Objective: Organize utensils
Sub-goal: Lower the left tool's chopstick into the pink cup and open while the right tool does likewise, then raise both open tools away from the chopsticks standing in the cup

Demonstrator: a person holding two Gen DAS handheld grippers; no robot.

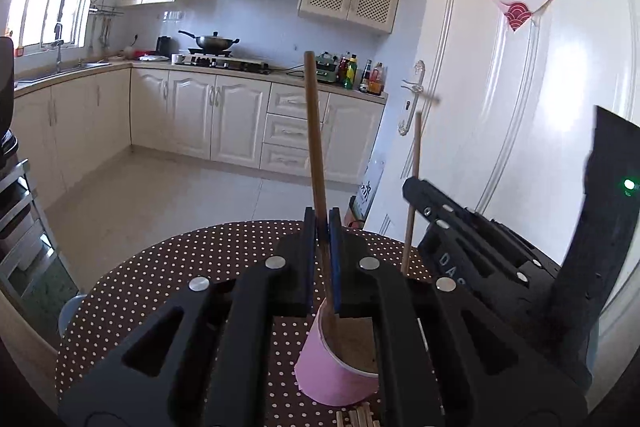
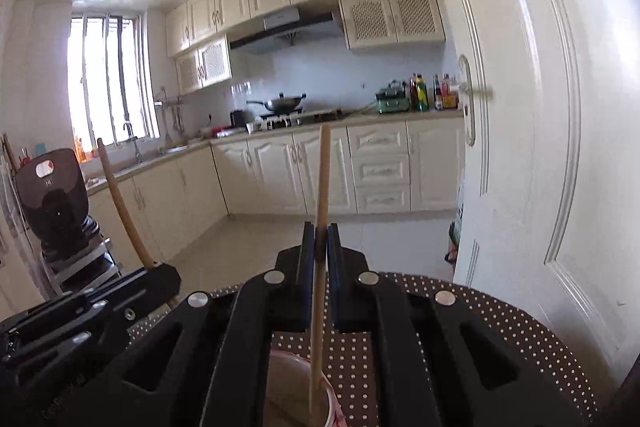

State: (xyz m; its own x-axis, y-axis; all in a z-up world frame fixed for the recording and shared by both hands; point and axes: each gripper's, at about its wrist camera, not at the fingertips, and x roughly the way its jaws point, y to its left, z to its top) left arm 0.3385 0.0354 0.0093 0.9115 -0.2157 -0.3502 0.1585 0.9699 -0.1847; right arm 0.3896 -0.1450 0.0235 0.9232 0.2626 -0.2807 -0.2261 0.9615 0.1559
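My left gripper (image 1: pixel 323 223) is shut on a thick wooden stick (image 1: pixel 314 131), held upright with its lower end inside a pink paper cup (image 1: pixel 332 367) on the polka-dot table (image 1: pixel 160 279). My right gripper (image 2: pixel 320 237) is shut on a thin chopstick (image 2: pixel 323 187), upright, its lower end in the cup (image 2: pixel 296 391). The right gripper (image 1: pixel 472 227) and its chopstick (image 1: pixel 414 187) show at right in the left wrist view. The left gripper (image 2: pixel 100 299) and its stick (image 2: pixel 120 207) show at left in the right wrist view.
Several wooden sticks (image 1: pixel 356 417) lie on the table in front of the cup. A white door (image 2: pixel 540 147) stands close on the right. Kitchen cabinets, a stove with a wok (image 1: pixel 214 43) and a metal rack (image 2: pixel 80 267) lie beyond the table.
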